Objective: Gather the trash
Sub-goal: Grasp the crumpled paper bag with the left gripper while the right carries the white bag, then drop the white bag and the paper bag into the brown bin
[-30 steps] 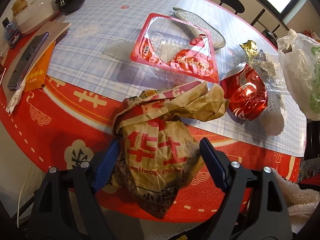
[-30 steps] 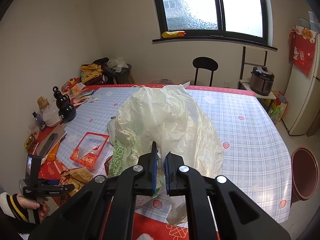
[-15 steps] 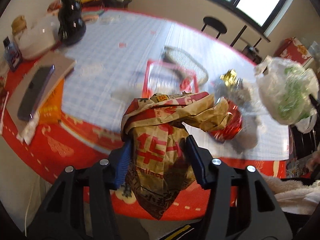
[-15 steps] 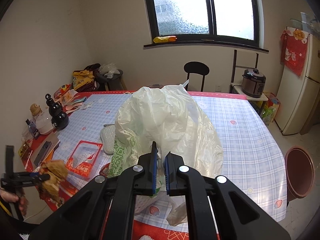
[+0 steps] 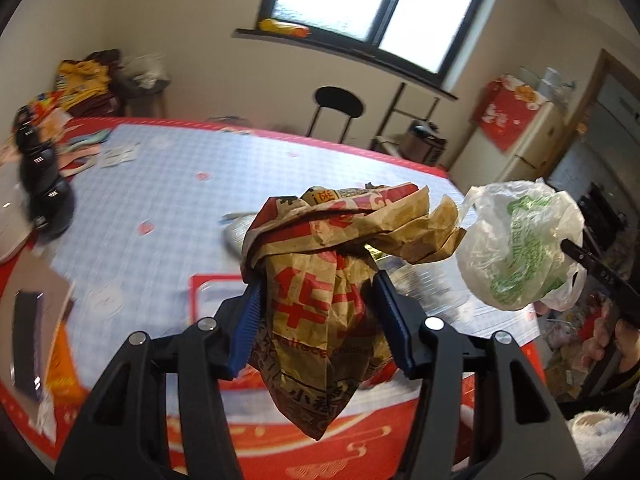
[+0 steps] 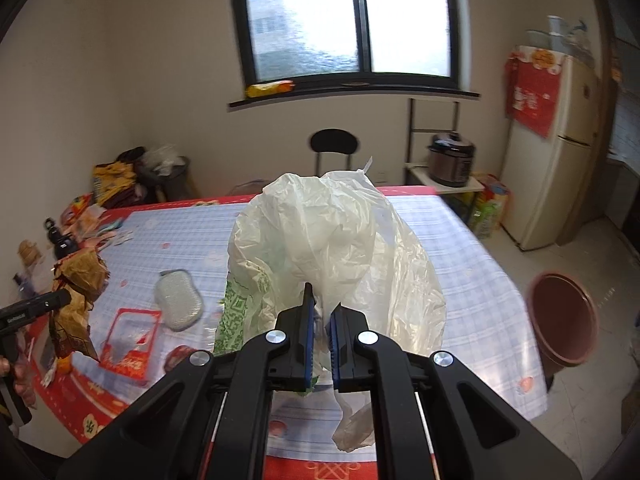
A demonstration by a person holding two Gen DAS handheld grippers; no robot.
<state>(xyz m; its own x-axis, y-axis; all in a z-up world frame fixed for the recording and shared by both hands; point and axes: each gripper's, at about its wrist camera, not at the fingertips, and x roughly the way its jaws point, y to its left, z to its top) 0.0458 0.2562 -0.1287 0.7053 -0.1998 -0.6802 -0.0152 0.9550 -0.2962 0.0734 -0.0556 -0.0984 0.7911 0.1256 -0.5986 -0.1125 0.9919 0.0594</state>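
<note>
A large table (image 6: 460, 240) under a pale blue checked cloth with a red patterned border fills a cream-walled room; behind it a dark-framed window (image 6: 352, 20) has a yellow packet on its sill, a black chair (image 6: 334, 144) stands at the far edge, and to the right are a cooker (image 6: 450, 158) on a low stand, a cream fridge (image 6: 560, 152) draped in red, and a brown bin (image 6: 562, 320) on the tiled floor. On the cloth lie a grey oval pad (image 6: 178, 300), a red-framed clear package (image 6: 130, 344) and a black gourd-shaped bottle (image 5: 44, 184) near the left edge. The left gripper (image 5: 318, 316) is clenched on a crumpled brown paper bag (image 5: 320, 304) printed with red characters, lifted clear above the table's near edge; its long axis runs roughly up and down, the folded top flopping toward the right and the tapered bottom hanging below the blue pads (image 5: 248, 320). The right gripper (image 6: 319, 340) pinches the gathered neck of a white plastic bag (image 6: 340, 260) with green print, held up in the air, its bulging body pointing away from the jaws. In the left wrist view the 2 bags hang just beside each other.
</note>
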